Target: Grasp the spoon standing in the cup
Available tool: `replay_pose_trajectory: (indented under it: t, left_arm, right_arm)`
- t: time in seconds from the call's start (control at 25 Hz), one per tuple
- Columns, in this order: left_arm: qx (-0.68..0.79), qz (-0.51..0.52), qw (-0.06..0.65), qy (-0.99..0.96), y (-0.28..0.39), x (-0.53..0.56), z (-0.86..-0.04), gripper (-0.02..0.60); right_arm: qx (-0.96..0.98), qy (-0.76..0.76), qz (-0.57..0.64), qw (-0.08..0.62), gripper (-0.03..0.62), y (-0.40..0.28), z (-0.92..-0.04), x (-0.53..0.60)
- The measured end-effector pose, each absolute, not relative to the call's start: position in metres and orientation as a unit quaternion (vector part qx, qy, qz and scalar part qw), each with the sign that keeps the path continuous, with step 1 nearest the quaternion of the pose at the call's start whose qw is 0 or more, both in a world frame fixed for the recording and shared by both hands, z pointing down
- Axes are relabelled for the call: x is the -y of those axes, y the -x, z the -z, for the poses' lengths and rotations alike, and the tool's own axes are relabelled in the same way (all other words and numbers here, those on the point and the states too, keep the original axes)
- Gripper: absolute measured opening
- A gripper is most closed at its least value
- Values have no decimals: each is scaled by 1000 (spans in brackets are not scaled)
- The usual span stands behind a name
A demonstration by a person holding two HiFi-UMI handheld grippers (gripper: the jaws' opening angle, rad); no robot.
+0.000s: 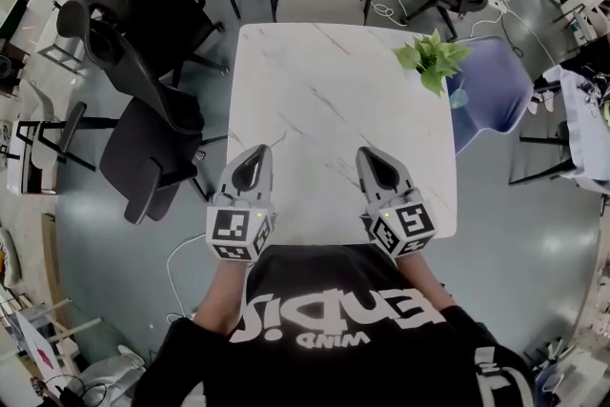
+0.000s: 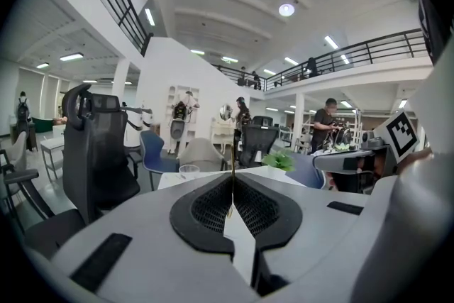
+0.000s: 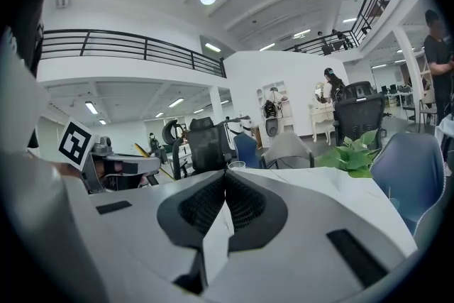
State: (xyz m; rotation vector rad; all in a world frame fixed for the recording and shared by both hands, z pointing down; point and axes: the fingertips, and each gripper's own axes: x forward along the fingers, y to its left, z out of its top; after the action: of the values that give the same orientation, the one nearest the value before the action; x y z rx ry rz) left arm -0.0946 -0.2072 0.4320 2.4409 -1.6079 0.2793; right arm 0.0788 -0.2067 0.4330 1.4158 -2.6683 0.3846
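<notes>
left tongs [image 1: 255,153] are clamped on the thin gold spoon [image 2: 233,152], its long axis upright; the cup [image 2: 189,171] stands far across the desk [image 1: 324,81], slightly left; right tongs [image 3: 225,172] are closed and empty.

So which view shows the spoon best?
The left gripper view: the thin gold spoon stands upright, pinched between the left gripper's shut fingers. The head view and right gripper view show no spoon I can make out.

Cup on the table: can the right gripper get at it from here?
Probably yes. The cup stands straight ahead of the right gripper, with bare table between; the plant sits off to the right. Its jaws are shut, so open first.
</notes>
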Motion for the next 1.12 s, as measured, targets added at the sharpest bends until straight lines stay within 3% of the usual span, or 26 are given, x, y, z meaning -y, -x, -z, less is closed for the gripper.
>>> replay_pose_trajectory:
  t: [1.12]
  left_arm:
    - [551,-88,111,-823,93,210,-433,18]
  right_arm:
    - [878,-460,-126,48,12,-80,-436,209]
